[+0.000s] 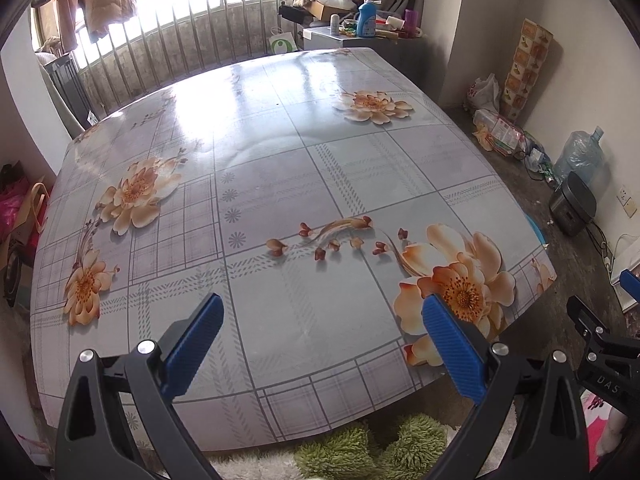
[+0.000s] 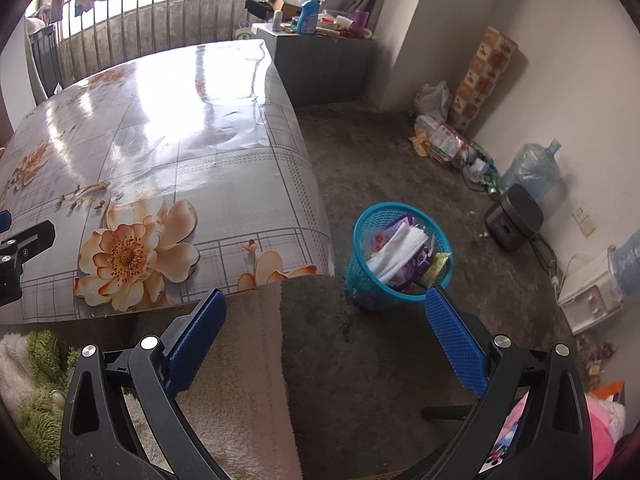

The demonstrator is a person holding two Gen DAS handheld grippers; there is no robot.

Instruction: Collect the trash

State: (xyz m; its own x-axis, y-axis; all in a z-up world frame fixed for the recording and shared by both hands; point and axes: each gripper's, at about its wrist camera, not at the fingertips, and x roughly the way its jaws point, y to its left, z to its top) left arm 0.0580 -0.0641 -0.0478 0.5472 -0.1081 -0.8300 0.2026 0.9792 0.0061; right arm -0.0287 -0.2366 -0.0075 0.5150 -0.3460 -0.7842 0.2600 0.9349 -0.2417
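Observation:
A blue mesh waste basket (image 2: 362, 276) stands on the floor right of the table; it holds white tissue, a purple wrapper and a yellow-green packet (image 2: 402, 252). My right gripper (image 2: 324, 300) is open and empty, above the floor near the table's corner, short of the basket. My left gripper (image 1: 322, 306) is open and empty above the near edge of the table (image 1: 280, 184), which has a shiny flower-print cloth. I see no trash on the tabletop in either view. The right gripper's edge (image 1: 600, 344) shows at the right of the left wrist view.
A cluttered grey cabinet (image 2: 320, 60) stands beyond the table. Along the right wall are plastic bags (image 2: 440, 136), a water jug (image 2: 532, 172), a black appliance (image 2: 512, 216) and cables. A beige cloth (image 2: 248, 360) and green fluffy fabric (image 1: 372, 444) lie near me.

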